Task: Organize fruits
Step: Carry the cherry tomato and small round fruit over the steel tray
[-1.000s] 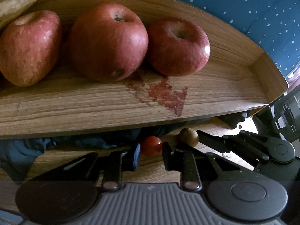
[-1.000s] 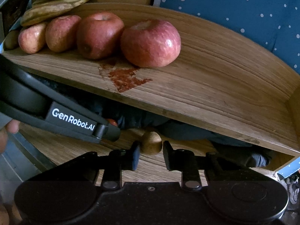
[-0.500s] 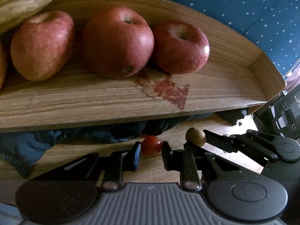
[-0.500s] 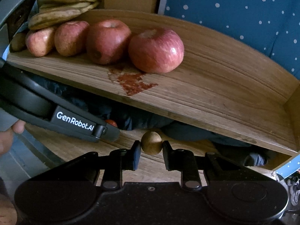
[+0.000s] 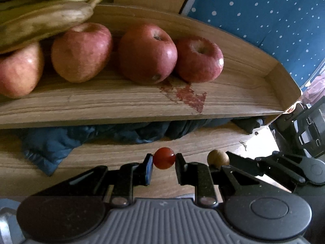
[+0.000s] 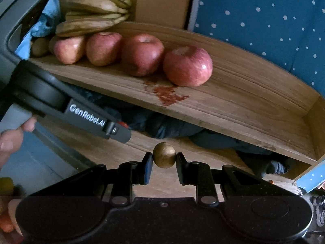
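The left gripper was clamped on a small red fruit, which sat between the two pads above the lower wooden surface. The right gripper was clamped on a small brown round fruit in the same manner; in the left wrist view this brown fruit appeared just to the right of the red one. Ahead of both grippers stood a wooden tray with a raised rim. Four red apples lay in a row along its back wall, with a bunch of bananas at the left end, resting partly on the apples. A red stain marked the tray floor in front of the rightmost apple. Dark blue cloth lay bunched below the tray's front edge. A hand gripped the left tool's handle
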